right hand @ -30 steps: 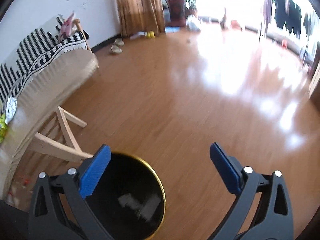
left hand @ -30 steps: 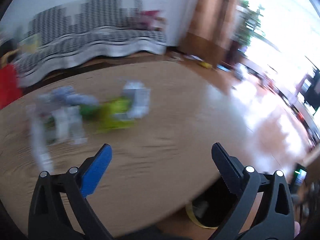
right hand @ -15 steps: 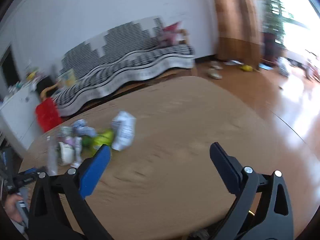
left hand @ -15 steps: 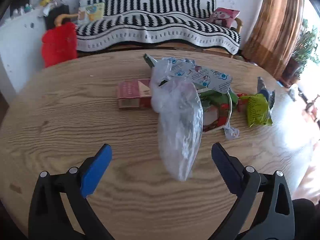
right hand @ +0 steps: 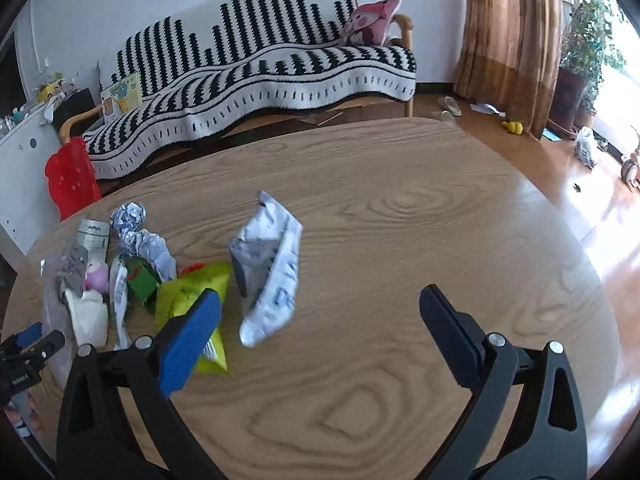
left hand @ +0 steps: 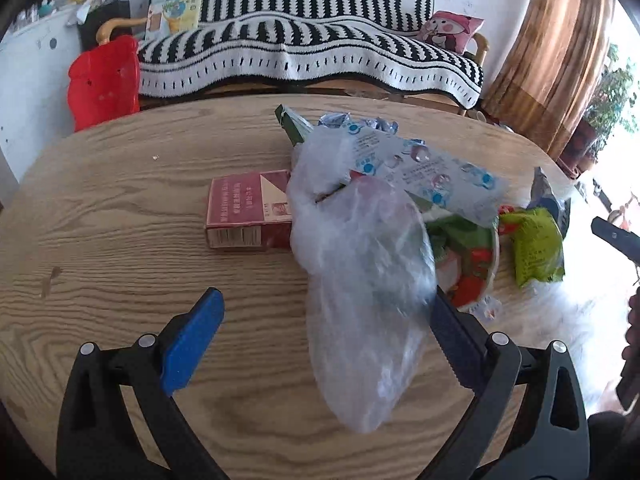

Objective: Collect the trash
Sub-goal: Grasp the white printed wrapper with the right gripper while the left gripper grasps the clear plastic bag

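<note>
Trash lies in a pile on a round wooden table (left hand: pixel 120 208). In the left wrist view a clear plastic bag (left hand: pixel 360 280) lies between my open left gripper's (left hand: pixel 324 340) fingers, beside a red cigarette box (left hand: pixel 248 210), a blue-dotted white wrapper (left hand: pixel 420 168) and a green packet (left hand: pixel 536 244). In the right wrist view my right gripper (right hand: pixel 316 336) is open and empty above the table (right hand: pixel 420 240), near a crumpled white wrapper (right hand: pixel 272 268), the green packet (right hand: pixel 192 300) and foil balls (right hand: pixel 136 232).
A striped sofa (right hand: pixel 260 76) stands behind the table, with a red bag (left hand: pixel 104 80) at its left end. Wooden floor (right hand: pixel 600 208), curtains and potted plants are to the right. The left gripper shows at the right wrist view's left edge (right hand: pixel 24 352).
The right gripper has swung from over the black bin on the floor back to the table. The left gripper has turned to the pile and closed in on the plastic bag.
</note>
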Demonstrator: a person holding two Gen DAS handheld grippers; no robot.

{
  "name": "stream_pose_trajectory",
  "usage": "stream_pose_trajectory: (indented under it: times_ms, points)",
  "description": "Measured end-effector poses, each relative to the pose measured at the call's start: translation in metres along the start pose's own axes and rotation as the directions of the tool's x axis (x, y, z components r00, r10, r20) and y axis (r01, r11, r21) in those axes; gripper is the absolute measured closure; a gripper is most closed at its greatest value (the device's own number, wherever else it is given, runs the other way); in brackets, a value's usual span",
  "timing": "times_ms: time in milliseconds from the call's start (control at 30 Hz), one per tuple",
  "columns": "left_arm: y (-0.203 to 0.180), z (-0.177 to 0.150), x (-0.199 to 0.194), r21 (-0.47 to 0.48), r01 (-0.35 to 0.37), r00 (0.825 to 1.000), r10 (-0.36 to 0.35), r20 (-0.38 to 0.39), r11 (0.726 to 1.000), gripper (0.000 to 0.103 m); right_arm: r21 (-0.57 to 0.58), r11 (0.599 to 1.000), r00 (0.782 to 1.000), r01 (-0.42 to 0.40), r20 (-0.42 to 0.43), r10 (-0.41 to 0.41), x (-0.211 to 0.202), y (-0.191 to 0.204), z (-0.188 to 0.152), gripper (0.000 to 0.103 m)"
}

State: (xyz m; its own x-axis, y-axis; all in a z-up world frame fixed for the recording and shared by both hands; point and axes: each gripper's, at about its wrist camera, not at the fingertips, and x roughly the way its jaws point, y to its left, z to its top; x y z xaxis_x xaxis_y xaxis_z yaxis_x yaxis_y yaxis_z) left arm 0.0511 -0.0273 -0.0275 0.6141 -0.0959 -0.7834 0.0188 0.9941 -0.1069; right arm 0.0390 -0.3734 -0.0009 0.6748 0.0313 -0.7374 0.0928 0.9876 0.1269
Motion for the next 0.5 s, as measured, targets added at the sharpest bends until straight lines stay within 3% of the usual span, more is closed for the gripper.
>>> stream_pose_trajectory:
  times_ms: [133, 200, 267, 300, 367, 433, 500]
  points:
    - [0.004, 0.002, 0.005, 0.002, 0.008, 1.0, -0.008, -0.004, 1.0, 0.007, 0.006, 1.0, 1.0, 0.002, -0.016, -0.002, 0.027, 0.009, 0.015, 0.007]
    - [0.005, 0.003, 0.007, 0.015, 0.019, 1.0, -0.019, 0.001, 1.0, 0.013, 0.018, 1.0, 0.999, 0.006, -0.04, -0.005, 0.042, 0.009, 0.018, 0.008]
    - [0.008, 0.004, 0.01, 0.023, 0.025, 1.0, -0.024, -0.018, 0.999, 0.038, 0.035, 0.999, 0.998, -0.007, -0.069, 0.009, 0.055, 0.009, 0.016, 0.014]
    - [0.011, 0.003, 0.012, 0.017, 0.03, 0.999, -0.03, -0.028, 0.999, 0.043, 0.039, 0.999, 0.996, -0.019, -0.081, 0.023, 0.06, 0.01, 0.016, 0.02]
    - [0.018, 0.002, 0.012, -0.021, 0.057, 0.997, -0.058, -0.041, 0.998, 0.063, 0.047, 0.998, 0.993, -0.042, -0.111, 0.047, 0.071, 0.011, 0.016, 0.03]
    - [0.023, 0.001, 0.01, -0.039, 0.061, 0.997, -0.062, -0.036, 0.997, 0.072, 0.052, 0.996, 0.987, -0.076, -0.137, 0.082, 0.077, 0.012, 0.014, 0.051]
    - [0.026, 0.002, 0.005, -0.044, 0.04, 0.999, -0.041, -0.019, 0.998, 0.079, 0.052, 0.994, 0.984, -0.097, -0.146, 0.103, 0.08, 0.013, 0.013, 0.058]
